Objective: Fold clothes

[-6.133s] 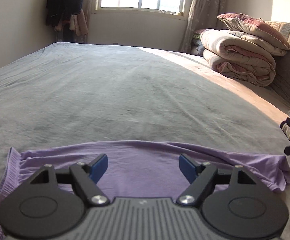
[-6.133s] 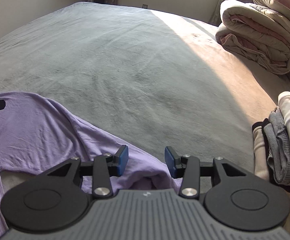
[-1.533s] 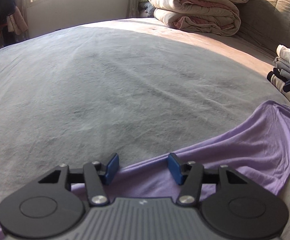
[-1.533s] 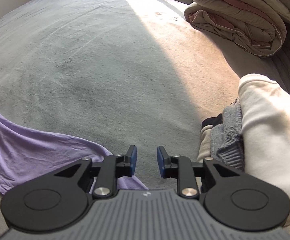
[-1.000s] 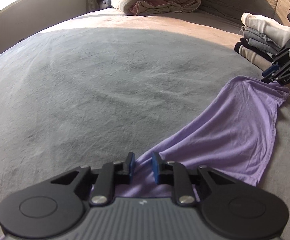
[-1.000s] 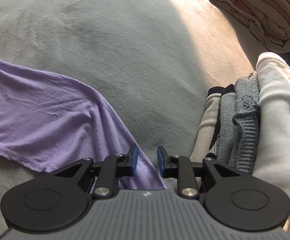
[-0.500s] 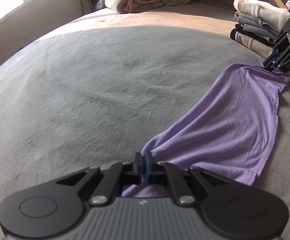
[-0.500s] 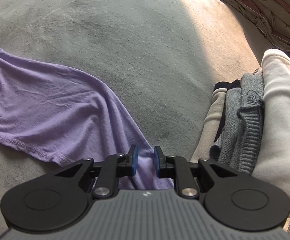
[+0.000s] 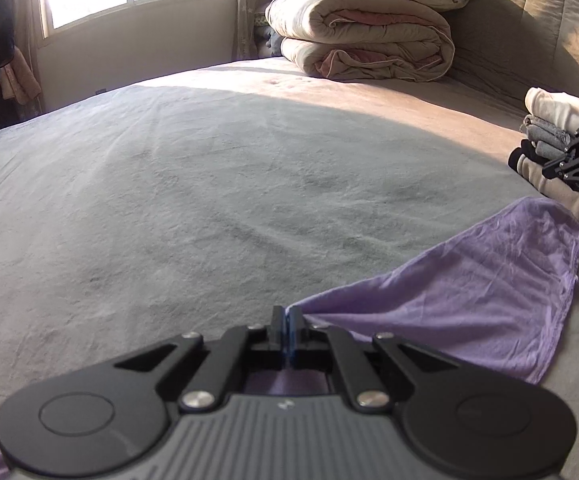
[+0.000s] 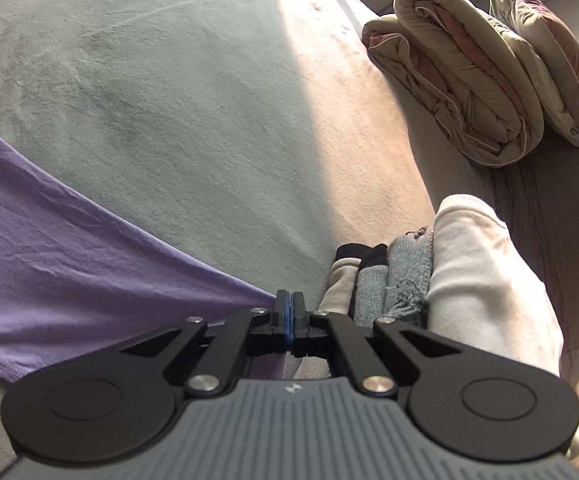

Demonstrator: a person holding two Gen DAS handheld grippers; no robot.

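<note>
purple shirt (image 9: 469, 292) on bed (image 9: 209, 200): thin, soft, floppy, light | left gripper (image 9: 285, 330) and right gripper (image 10: 289, 318) both pinch its top edge | hold corners so it hangs flat

Left gripper (image 9: 287, 322): low, fingers pinched together on purple cloth (image 9: 469, 304).
Right gripper (image 10: 288, 308): low, fingers pinched on same cloth.
</note>
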